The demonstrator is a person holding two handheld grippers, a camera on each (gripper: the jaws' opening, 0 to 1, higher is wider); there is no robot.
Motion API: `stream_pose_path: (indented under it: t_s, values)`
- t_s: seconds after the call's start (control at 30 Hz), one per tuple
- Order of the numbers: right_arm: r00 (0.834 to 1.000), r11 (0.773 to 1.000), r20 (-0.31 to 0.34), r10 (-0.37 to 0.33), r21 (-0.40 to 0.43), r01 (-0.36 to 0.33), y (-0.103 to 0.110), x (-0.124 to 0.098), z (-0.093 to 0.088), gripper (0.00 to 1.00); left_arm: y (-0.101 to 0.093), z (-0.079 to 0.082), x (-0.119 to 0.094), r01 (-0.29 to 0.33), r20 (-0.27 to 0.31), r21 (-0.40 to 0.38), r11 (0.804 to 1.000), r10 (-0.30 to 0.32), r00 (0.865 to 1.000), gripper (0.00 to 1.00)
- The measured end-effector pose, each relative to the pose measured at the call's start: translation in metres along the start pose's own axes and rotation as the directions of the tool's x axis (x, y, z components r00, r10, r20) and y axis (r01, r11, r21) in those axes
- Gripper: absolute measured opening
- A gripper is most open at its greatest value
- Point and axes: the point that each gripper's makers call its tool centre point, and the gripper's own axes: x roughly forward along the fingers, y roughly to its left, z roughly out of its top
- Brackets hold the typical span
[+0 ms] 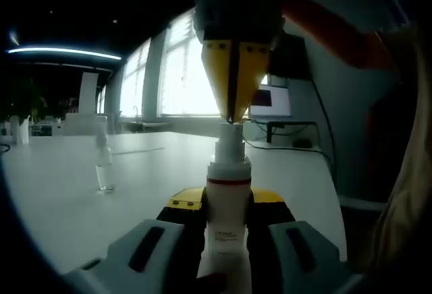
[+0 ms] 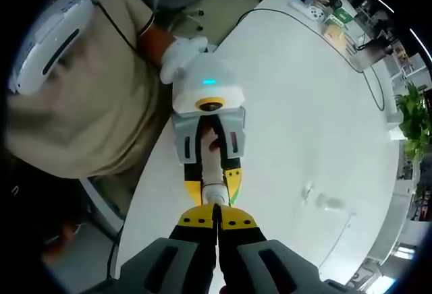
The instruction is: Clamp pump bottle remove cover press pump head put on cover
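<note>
1. The left gripper (image 1: pixel 228 223) is clamped on the white pump bottle (image 1: pixel 227 206), holding it upright over the white table (image 1: pixel 61 193).
2. The right gripper (image 1: pixel 235 115) comes down from above, its yellow jaws closed together, tips touching the pump head (image 1: pixel 229 132).
3. A clear cover (image 1: pixel 103 162) stands on the table, well apart from the bottle.
4. A person in beige (image 2: pixel 88 98) stands by the table's edge.

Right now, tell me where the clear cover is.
The clear cover stands upright on the white table in the left gripper view, apart and left of the pump bottle clamped in the left gripper.
</note>
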Motion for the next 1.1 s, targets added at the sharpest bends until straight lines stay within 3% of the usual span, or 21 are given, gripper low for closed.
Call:
stream_pose_path:
  t_s: [1.1]
  values:
    - [1.000,1.000,-0.017,0.016,-0.005,-0.016,0.0009,0.0008,0.0004,0.00,0.0006,0.0001,-0.0004,0.001,0.000,-0.002,1.000,-0.001,1.000,0.14]
